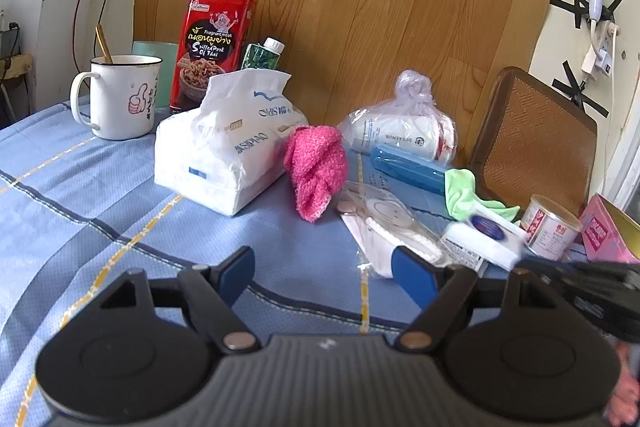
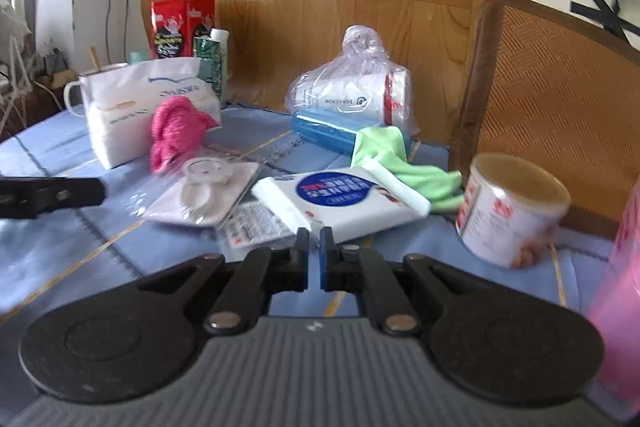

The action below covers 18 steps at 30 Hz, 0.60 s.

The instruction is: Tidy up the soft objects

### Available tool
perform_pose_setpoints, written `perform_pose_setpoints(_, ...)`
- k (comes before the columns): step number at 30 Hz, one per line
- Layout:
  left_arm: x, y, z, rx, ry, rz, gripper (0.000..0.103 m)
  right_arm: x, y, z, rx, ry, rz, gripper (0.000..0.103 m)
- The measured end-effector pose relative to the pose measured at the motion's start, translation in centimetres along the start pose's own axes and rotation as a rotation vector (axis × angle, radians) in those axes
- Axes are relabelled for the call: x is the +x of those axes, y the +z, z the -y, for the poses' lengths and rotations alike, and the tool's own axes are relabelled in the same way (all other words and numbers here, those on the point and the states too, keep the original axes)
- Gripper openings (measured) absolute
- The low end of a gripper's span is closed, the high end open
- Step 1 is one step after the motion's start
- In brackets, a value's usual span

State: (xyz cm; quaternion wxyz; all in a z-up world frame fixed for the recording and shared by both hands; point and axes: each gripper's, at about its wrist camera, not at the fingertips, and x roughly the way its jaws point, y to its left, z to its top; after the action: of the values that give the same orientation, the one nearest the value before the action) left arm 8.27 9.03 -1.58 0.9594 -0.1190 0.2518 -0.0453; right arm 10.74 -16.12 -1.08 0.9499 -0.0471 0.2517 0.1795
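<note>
On the table with the blue quilted cover, the left gripper is spread and empty, facing the crumpled pink knitted cloth beside the white tissue pack. To the right, the right gripper is pressed together, holding nothing, just before the white wet-wipes pack. No soft thing seems picked yet; next, the left gripper must probably reach and pinch the pink cloth.

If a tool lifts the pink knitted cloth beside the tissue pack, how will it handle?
The pink knitted cloth is bunched and slumped, so it probably hangs floppy and unfolds. Its open knit looks light and grippy, unlikely to slip. Leaning against the tissue pack, it might drag that slightly.
</note>
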Motion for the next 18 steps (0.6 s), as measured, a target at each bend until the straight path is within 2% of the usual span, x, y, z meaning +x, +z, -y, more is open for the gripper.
perform_pose_setpoints(7, 0.2, 0.0, 0.0, 0.005, -0.004, -0.014, 0.080, -6.4, -3.8, 0.4, 0.040, 0.059, -0.026, 0.006)
perform_pose_setpoints(10, 0.3, 0.0, 0.2, 0.016, -0.002, -0.031, 0.080, -9.4, -5.6, 0.5, 0.042, 0.059, -0.032, 0.006)
perform_pose_setpoints(13, 0.5, 0.0, 0.5, 0.031, -0.016, -0.053, 0.080, -11.4, -7.2, 1.4, 0.101, 0.056, -0.045, 0.009)
perform_pose_setpoints(14, 0.6, 0.0, 0.6, 0.037, -0.022, -0.060, 0.080, -11.7, -7.5, 1.8, 0.124, 0.041, -0.040, 0.012)
perform_pose_setpoints(16, 0.6, -0.1, 0.8, 0.045, -0.024, -0.067, 0.080, -12.0, -7.6, 2.7, 0.171, 0.025, -0.032, 0.028)
perform_pose_setpoints(17, 0.6, -0.1, 0.8, 0.049, -0.025, -0.072, 0.080, -12.0, -7.5, 3.2, 0.203, 0.017, -0.024, 0.041)
perform_pose_setpoints(18, 0.6, -0.2, 0.9, 0.054, -0.028, -0.078, 0.080, -11.9, -7.4, 3.6, 0.233, 0.017, -0.014, 0.047)
